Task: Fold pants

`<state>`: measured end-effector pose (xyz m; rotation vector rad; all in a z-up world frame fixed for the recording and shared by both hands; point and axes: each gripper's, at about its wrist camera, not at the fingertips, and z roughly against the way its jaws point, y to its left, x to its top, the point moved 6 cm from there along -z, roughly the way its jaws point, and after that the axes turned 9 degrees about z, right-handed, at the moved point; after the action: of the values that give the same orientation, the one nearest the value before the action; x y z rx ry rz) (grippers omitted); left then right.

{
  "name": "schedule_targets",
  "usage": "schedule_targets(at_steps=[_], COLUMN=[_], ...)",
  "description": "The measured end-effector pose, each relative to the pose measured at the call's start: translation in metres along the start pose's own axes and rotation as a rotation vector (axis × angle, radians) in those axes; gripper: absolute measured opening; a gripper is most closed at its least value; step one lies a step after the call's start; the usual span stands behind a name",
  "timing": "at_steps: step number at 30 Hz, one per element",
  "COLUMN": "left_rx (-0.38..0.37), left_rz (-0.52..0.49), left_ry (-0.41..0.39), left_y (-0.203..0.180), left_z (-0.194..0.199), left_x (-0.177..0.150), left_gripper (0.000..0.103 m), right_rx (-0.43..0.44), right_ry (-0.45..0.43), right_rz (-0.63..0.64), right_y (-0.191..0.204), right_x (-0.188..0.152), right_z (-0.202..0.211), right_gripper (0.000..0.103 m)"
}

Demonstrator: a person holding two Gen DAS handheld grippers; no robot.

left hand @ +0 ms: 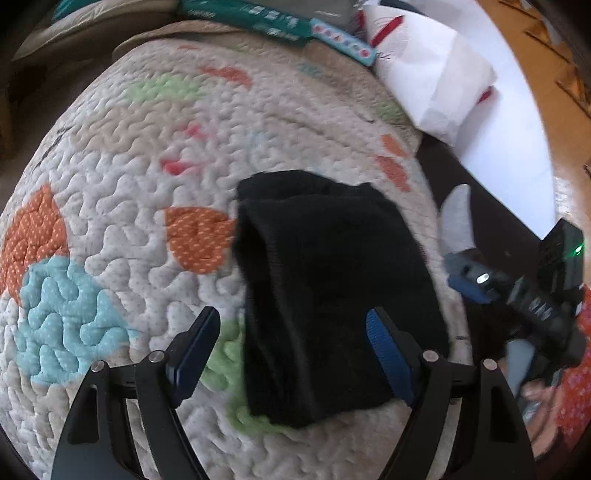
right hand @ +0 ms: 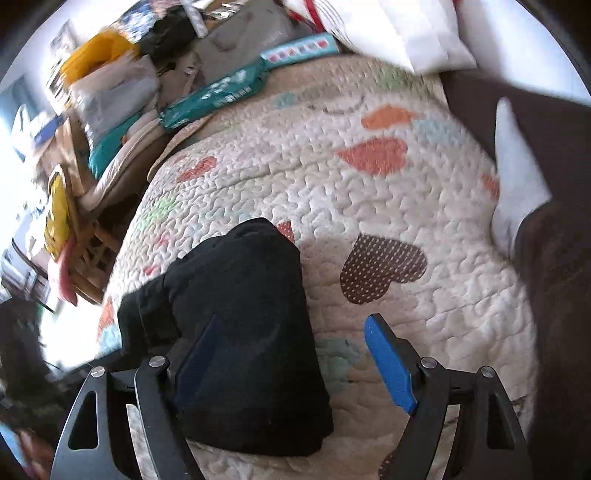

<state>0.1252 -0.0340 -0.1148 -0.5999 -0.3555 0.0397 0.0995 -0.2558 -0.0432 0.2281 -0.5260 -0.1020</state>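
Observation:
The black pants (left hand: pixel 332 288) lie folded into a compact bundle on the quilted bedspread (left hand: pixel 122 158). My left gripper (left hand: pixel 295 332) is open and hovers over the near end of the bundle, its fingers apart and holding nothing. In the right wrist view the same pants (right hand: pixel 243 332) lie under the left side of my right gripper (right hand: pixel 295 339), which is open and empty above the quilt (right hand: pixel 332 184). The right gripper's body shows in the left wrist view (left hand: pixel 524 295) at the bed's right edge.
A white pillow (left hand: pixel 432 74) and a teal package (left hand: pixel 258 18) lie at the head of the bed. A person's leg in dark trousers with a white sock (right hand: pixel 517 177) rests at the right. Cluttered furniture and a yellow bag (right hand: pixel 96 55) stand left of the bed.

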Motion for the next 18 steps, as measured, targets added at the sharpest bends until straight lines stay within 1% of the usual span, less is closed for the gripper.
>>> schedule_targets(at_steps=[2,3,5,6,8,9,11,12,14,15,16,17,18], left_rx=[0.009,-0.006,-0.059,-0.080,-0.174,-0.198,-0.221,-0.222,-0.191,-0.184,-0.176,-0.153,-0.129], left_rz=[0.011,0.022,0.028,0.027,0.032,0.032,0.013,-0.004,-0.059,-0.073,-0.089,-0.099,-0.101], left_ry=[0.005,0.012,0.008,0.013,0.051,0.062,0.054,0.051,0.043,0.043,0.044,0.047,0.048], left_y=[0.006,0.008,0.006,0.004,-0.002,-0.003,-0.008,-0.011,-0.020,-0.021,-0.024,-0.025,-0.022], left_z=[-0.009,-0.013,-0.018,-0.020,-0.026,-0.029,-0.033,-0.035,-0.039,-0.040,-0.041,-0.042,-0.042], left_x=[0.003,0.005,0.010,0.011,0.010,0.010,0.010,0.009,0.007,0.006,0.005,0.005,0.006], left_gripper=[0.081,0.082,0.090,0.091,0.092,0.093,0.102,0.102,0.102,0.102,0.095,0.079,0.072], right_rx=[0.047,0.067,0.093,0.098,0.118,0.134,0.175,0.194,0.225,0.228,0.230,0.231,0.230], right_ry=[0.018,0.027,0.051,0.060,0.071,0.075,0.090,0.102,0.132,0.122,0.102,0.102,0.102], right_rz=[-0.037,-0.046,-0.048,-0.043,-0.031,-0.033,-0.051,-0.064,-0.091,-0.096,-0.098,-0.099,-0.099], right_y=[-0.002,-0.001,0.002,0.004,0.009,0.010,0.013,0.014,0.015,0.016,0.016,0.018,0.018], right_x=[0.007,0.009,0.012,0.013,0.011,0.009,0.002,-0.002,-0.010,-0.011,-0.011,-0.011,-0.011], right_z=[-0.009,-0.014,-0.025,-0.030,-0.040,-0.043,-0.051,-0.056,-0.068,-0.070,-0.069,-0.069,-0.069], right_gripper=[0.085,0.085,0.085,0.085,0.085,0.085,0.085,0.085,0.085,0.086,0.087,0.087,0.087])
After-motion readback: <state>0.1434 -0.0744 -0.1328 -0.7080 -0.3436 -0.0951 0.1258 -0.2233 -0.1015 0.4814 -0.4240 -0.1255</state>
